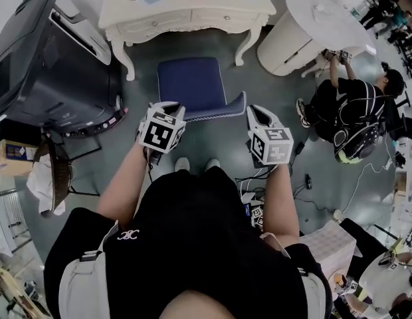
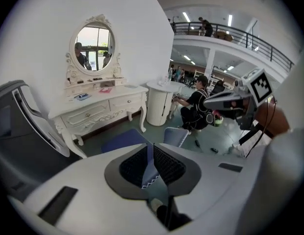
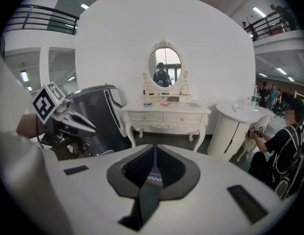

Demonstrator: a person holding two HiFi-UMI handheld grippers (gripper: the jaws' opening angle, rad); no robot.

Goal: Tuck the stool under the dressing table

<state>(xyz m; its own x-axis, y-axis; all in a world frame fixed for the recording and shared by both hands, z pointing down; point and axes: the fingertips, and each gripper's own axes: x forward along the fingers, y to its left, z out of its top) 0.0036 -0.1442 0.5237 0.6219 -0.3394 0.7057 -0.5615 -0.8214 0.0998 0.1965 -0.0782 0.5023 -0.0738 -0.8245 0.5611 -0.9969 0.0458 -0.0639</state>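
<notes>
While 2 tongs (image 1: 166,106) (image 1: 258,113) hover closed, 1 stool (image 1: 193,82) faces 1 dressing table (image 1: 212,4).

A big indoor hall staged as a lab: a dressing table (image 3: 164,115) and mirror (image 3: 164,67) stand against a bare white partition (image 3: 142,33), under a railed balcony (image 2: 225,35) and strip lights (image 2: 230,20). Cables (image 1: 249,178) trail over the grey floor (image 1: 212,138) near a crouching person (image 1: 349,108).
</notes>
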